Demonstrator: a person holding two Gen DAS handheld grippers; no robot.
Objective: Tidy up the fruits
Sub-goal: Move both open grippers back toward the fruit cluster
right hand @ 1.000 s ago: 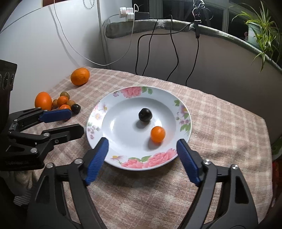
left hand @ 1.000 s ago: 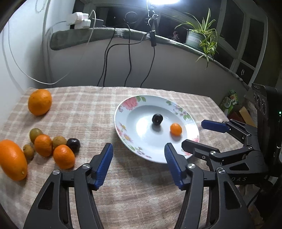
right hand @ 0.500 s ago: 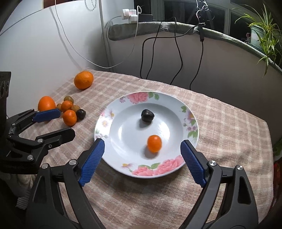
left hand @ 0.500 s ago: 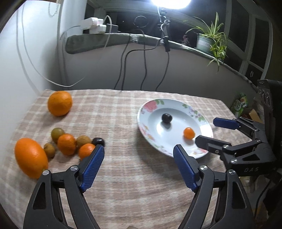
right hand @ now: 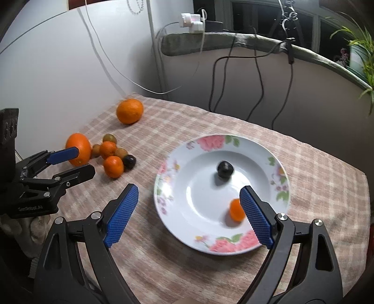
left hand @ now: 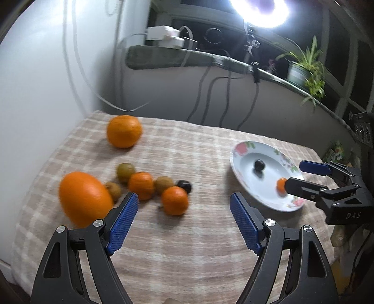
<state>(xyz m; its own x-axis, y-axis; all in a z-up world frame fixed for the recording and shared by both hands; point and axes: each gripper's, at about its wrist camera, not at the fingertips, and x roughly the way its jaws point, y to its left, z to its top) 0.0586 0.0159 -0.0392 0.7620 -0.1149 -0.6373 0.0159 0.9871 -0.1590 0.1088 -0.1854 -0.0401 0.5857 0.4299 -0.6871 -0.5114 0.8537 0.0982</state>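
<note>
A flowered white plate [right hand: 275, 161] [left hand: 240, 173] holds a dark plum [right hand: 224, 169] and a small orange fruit [right hand: 236, 209]. On the checked cloth to its left lies a cluster of fruit: a small orange [left hand: 174, 200] [right hand: 113, 166], another small orange [left hand: 141, 185], several brown-green fruits [left hand: 125, 172], a dark plum [left hand: 184, 186], a large oval orange [left hand: 85, 198] and a round orange [left hand: 124, 131] [right hand: 129, 110]. My left gripper [left hand: 183, 221] [right hand: 76, 161] is open, just short of the nearest small orange. My right gripper [right hand: 189, 214] [left hand: 301, 174] is open at the plate's near rim.
The checked tablecloth [left hand: 198, 252] covers the table, which meets a white wall on the left. Cables [left hand: 224, 93] hang down from the ledge behind. A potted plant [left hand: 303, 67] stands on the ledge at the right, under a bright lamp [left hand: 257, 11].
My left gripper has swung left from the plate to the fruit cluster, which now lies just ahead of it. My right gripper shifted slightly over the plate's near rim. Both stay open.
</note>
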